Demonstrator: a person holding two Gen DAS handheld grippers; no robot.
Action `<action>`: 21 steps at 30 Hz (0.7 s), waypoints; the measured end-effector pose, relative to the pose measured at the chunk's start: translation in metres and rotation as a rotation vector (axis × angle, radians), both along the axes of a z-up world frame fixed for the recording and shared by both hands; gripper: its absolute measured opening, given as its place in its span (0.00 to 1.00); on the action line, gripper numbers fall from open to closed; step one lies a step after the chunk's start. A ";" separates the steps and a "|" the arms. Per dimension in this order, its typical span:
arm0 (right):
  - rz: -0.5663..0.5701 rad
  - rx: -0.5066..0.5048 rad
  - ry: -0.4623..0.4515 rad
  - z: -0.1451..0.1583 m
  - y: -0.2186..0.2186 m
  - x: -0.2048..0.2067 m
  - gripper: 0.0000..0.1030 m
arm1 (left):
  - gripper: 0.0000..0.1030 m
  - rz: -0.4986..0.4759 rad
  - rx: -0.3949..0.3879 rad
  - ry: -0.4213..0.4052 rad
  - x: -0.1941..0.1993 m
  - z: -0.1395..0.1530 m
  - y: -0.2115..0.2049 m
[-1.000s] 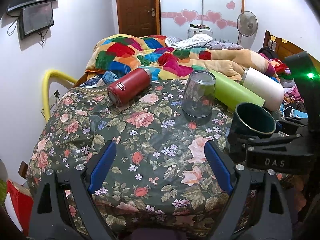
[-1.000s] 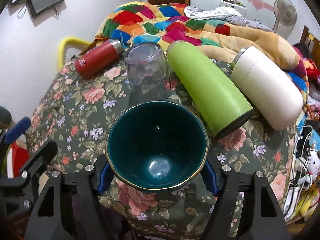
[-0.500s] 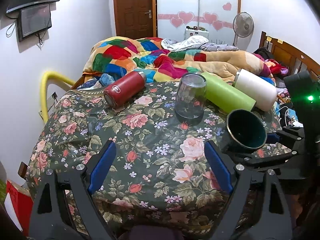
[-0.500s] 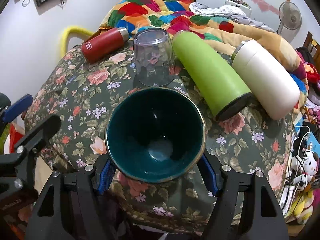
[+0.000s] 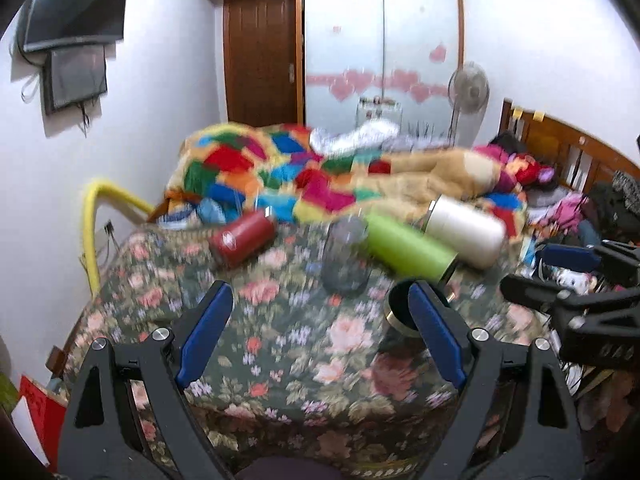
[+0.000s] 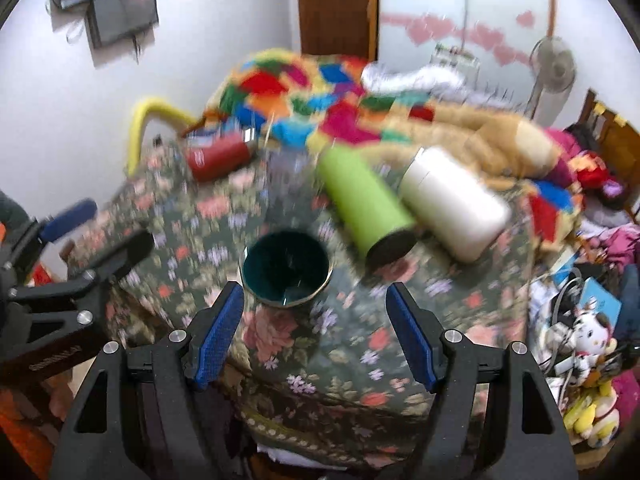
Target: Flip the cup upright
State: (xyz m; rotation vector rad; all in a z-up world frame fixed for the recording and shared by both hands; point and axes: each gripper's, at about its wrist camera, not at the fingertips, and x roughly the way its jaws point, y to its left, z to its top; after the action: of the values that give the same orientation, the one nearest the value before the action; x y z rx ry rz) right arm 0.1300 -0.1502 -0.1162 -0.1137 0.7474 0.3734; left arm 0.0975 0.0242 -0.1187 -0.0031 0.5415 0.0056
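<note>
Blue-padded right gripper sits off the table's near edge, jaws wide apart, nothing between them. Left gripper same: jaws apart, empty, over the near edge. Dark green cup stands upright, mouth up, on the floral cloth near the near edge, just past the right gripper's left finger and clear of both pads. Behind it, a clear glass, blurred, looks mouth-down mid-table. Green bottle lies on its side just right of the glass, white bottle beside it at the right edge. Red bottle lies at the far-left corner. Patchwork quilt beyond the far edge. Both views motion-blurred.
</note>
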 end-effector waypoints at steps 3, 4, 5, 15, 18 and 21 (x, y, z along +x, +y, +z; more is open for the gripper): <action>-0.025 0.050 -0.115 0.038 -0.015 -0.023 0.69 | 0.87 -0.018 -0.008 -0.096 -0.022 0.035 -0.007; -0.031 0.063 -0.143 0.045 -0.018 -0.028 0.69 | 0.87 -0.026 -0.013 -0.128 -0.030 0.047 -0.010; -0.036 0.081 -0.180 0.056 -0.021 -0.036 0.69 | 0.87 -0.031 -0.016 -0.160 -0.038 0.058 -0.012; -0.070 0.231 -0.489 0.123 -0.041 -0.112 0.76 | 0.94 -0.043 -0.011 -0.417 -0.117 0.126 -0.030; -0.082 0.246 -0.543 0.125 -0.041 -0.124 0.82 | 1.00 -0.021 -0.003 -0.442 -0.128 0.129 -0.031; -0.099 0.242 -0.566 0.122 -0.040 -0.130 0.92 | 1.00 0.002 0.002 -0.444 -0.134 0.127 -0.031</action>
State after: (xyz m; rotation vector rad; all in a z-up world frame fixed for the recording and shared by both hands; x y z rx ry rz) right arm -0.0001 -0.1903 0.0061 0.0472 0.1456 0.3134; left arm -0.0370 -0.0073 0.0085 -0.0031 0.0979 0.0068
